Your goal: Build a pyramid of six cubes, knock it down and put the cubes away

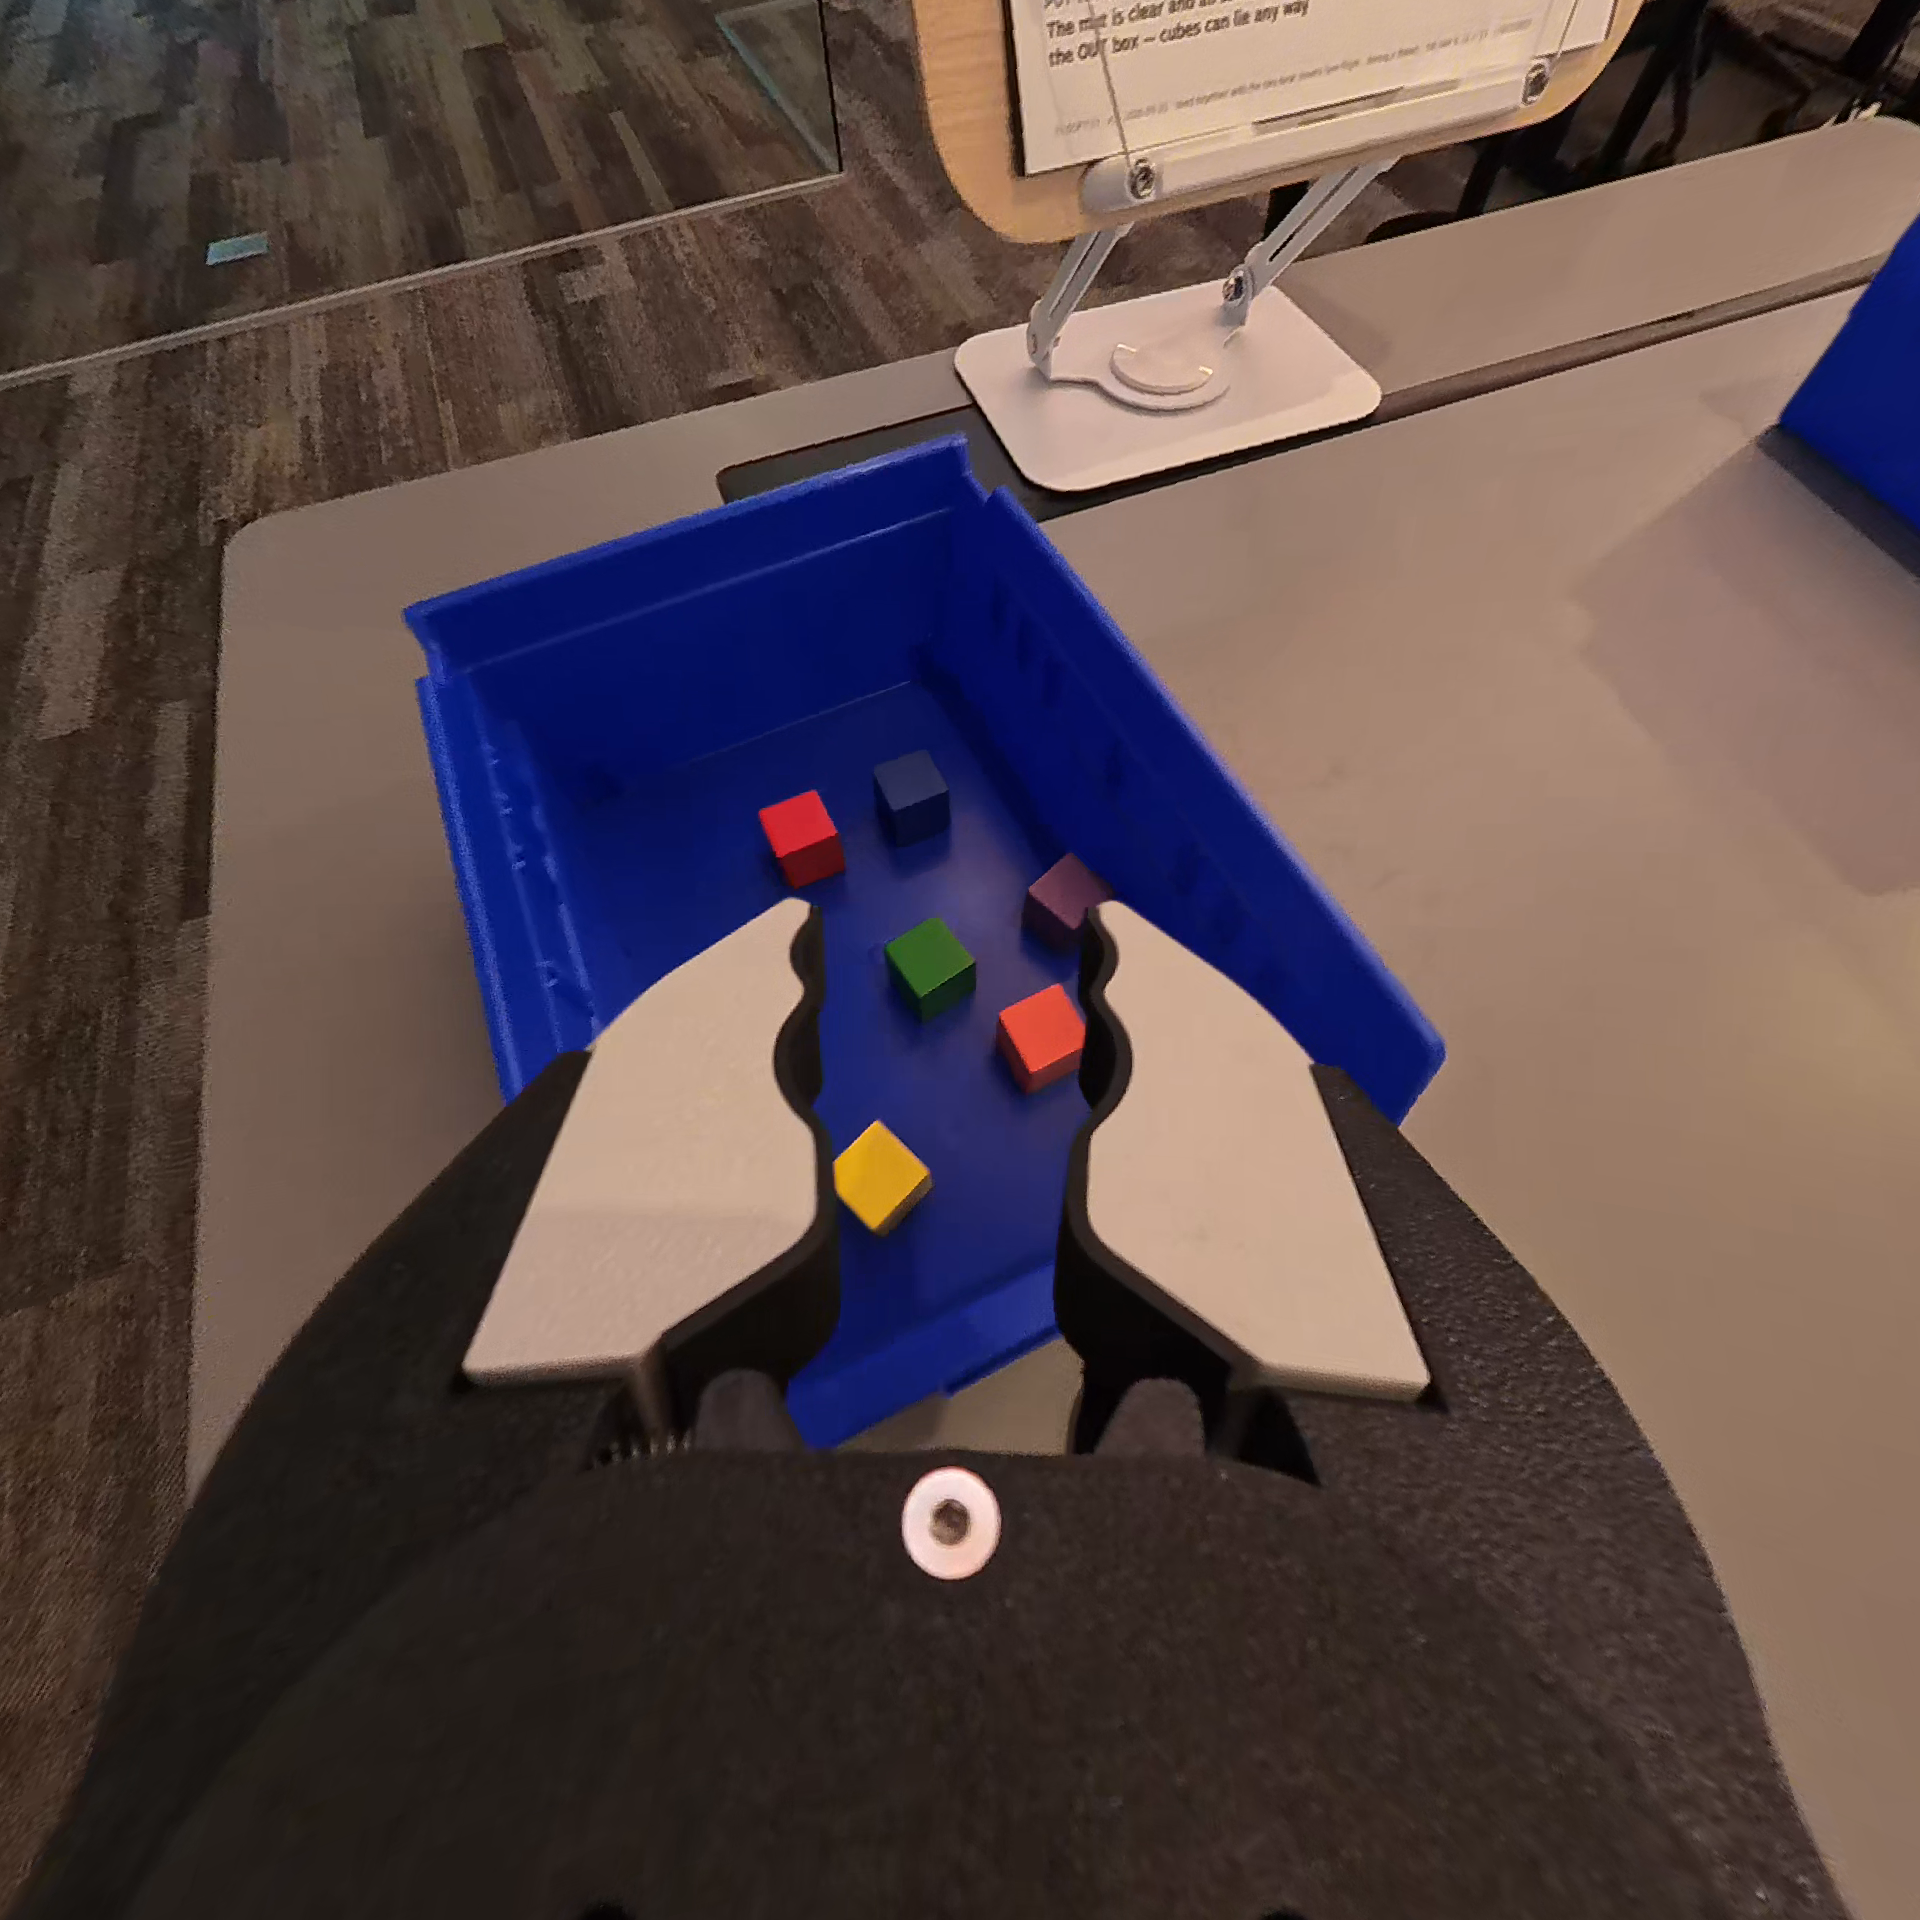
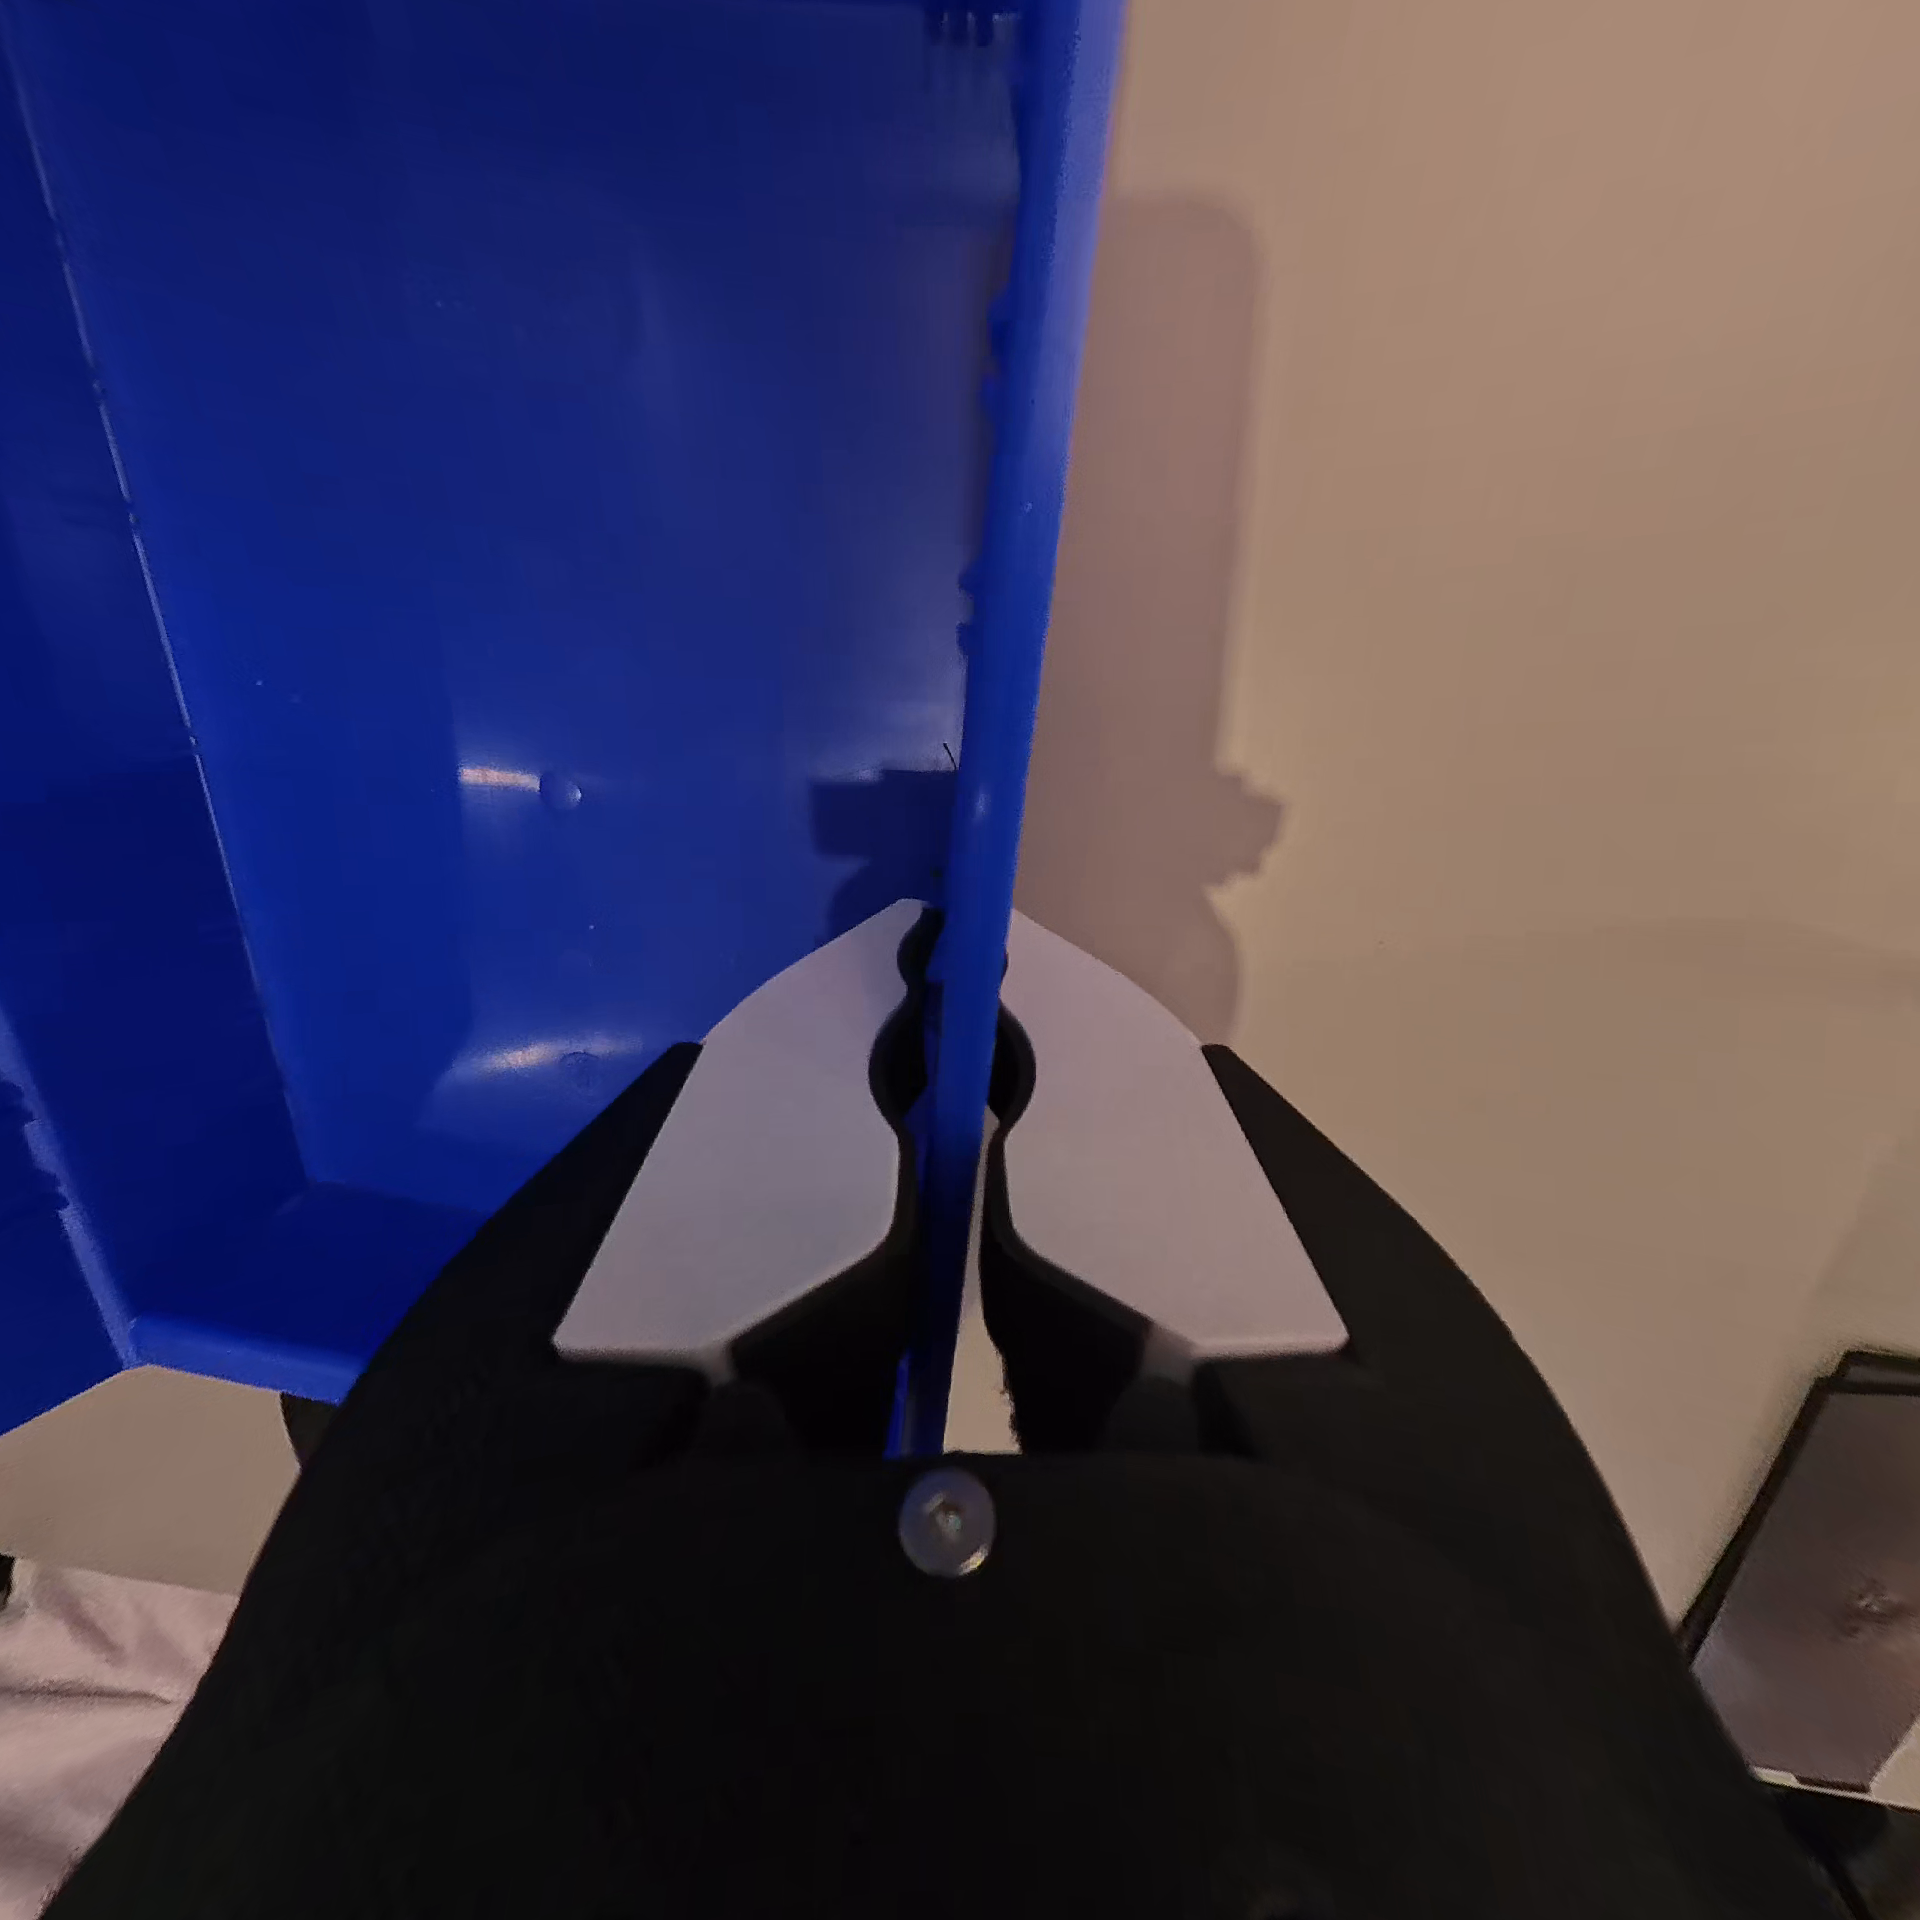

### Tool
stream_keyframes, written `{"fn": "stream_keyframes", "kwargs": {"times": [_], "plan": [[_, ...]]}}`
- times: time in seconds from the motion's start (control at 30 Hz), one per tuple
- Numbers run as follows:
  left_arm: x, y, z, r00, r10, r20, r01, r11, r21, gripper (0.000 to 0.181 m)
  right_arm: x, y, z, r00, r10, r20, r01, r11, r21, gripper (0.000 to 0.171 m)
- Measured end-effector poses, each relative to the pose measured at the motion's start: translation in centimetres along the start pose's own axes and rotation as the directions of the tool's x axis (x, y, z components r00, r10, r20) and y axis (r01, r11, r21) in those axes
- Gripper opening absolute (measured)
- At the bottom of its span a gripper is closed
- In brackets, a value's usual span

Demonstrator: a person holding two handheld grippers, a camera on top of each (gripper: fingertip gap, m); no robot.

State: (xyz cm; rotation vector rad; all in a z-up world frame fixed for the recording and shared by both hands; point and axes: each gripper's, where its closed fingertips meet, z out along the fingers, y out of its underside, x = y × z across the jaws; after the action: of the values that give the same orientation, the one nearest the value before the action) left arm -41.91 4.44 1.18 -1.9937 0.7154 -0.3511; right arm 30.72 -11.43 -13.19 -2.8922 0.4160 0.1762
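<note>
Between the spread, empty fingers of the left gripper (image 1: 951, 914), six cubes lie loose in a blue bin (image 1: 1195, 748); yellow cube (image 1: 880, 1174) nearest. Right gripper (image 2: 961, 920) pinches second bin's wall (image 2: 1029, 520).

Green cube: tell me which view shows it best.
The left wrist view: the green cube sits unobstructed on the floor of the blue bin, between the open left gripper's fingers. The right wrist view shows none of it, only the right gripper clamping another blue bin's wall.

grey table (image 1: 1455, 779), white tilting stand (image 1: 1164, 384) holding a printed sheet (image 1: 1278, 62) at its far edge, patterned carpet (image 1: 312, 156) beyond
</note>
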Motion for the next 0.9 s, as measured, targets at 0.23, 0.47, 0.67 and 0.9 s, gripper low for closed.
{"fn": "stream_keyframes", "kwargs": {"times": [0.23,0.47,0.67,0.9], "plan": [[2.0,-1.6,1.4,0.999,0.008,-0.033,-0.008,1.000,0.022,0.048,-0.2,0.5,-0.3,0.999,-0.031,-0.016,0.031,0.999,0.011,0.009],[1.9,-6.9,-1.7,1.000,-0.009,0.003,0.008,0.977,0.212,0.064,-2.7,-5.1,-12.8,0.964,-0.094,-0.248,0.222,0.798,0.561,0.029],[0.9,-6.8,-0.4,0.998,0.027,0.052,-0.034,0.989,0.141,0.051,-15.9,-6.1,-26.1,0.925,-0.332,-0.183,0.265,0.221,0.938,0.057],[1.1,3.0,5.6,0.998,0.060,-0.013,-0.061,0.932,-0.357,0.057,-23.7,-5.8,-25.9,0.815,-0.571,-0.104,0.259,0.197,0.946,0.059]]}}
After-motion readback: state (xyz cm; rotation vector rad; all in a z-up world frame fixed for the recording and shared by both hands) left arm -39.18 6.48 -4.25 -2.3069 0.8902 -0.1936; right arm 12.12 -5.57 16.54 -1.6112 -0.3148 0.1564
